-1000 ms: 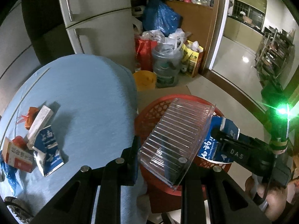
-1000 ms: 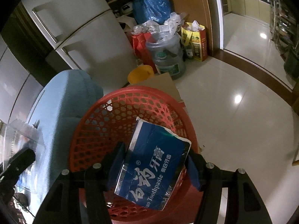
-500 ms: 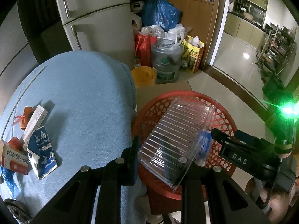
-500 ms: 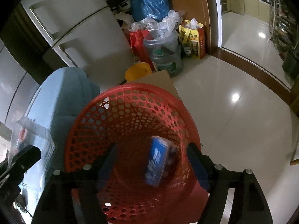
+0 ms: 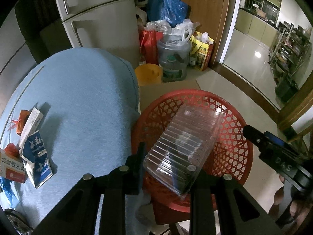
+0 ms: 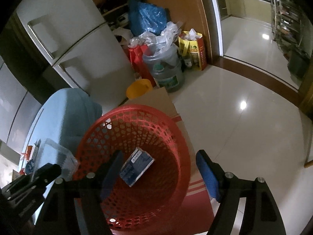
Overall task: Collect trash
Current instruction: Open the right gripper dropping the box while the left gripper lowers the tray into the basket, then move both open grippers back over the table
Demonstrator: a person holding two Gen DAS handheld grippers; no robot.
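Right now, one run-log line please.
left gripper: shut on clear tray, over red basket | right gripper: open, empty | blue box: in basket

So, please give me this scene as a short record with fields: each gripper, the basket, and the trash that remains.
left gripper: shut on clear plastic tray, over the basket
right gripper: open, nothing between its fingers
red basket: holds a blue toothpaste box
remaining trash: cartons on the blue tablecloth

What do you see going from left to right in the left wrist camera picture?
Blue and white cartons → blue tablecloth → clear plastic box in the left gripper, over the red basket → right gripper.
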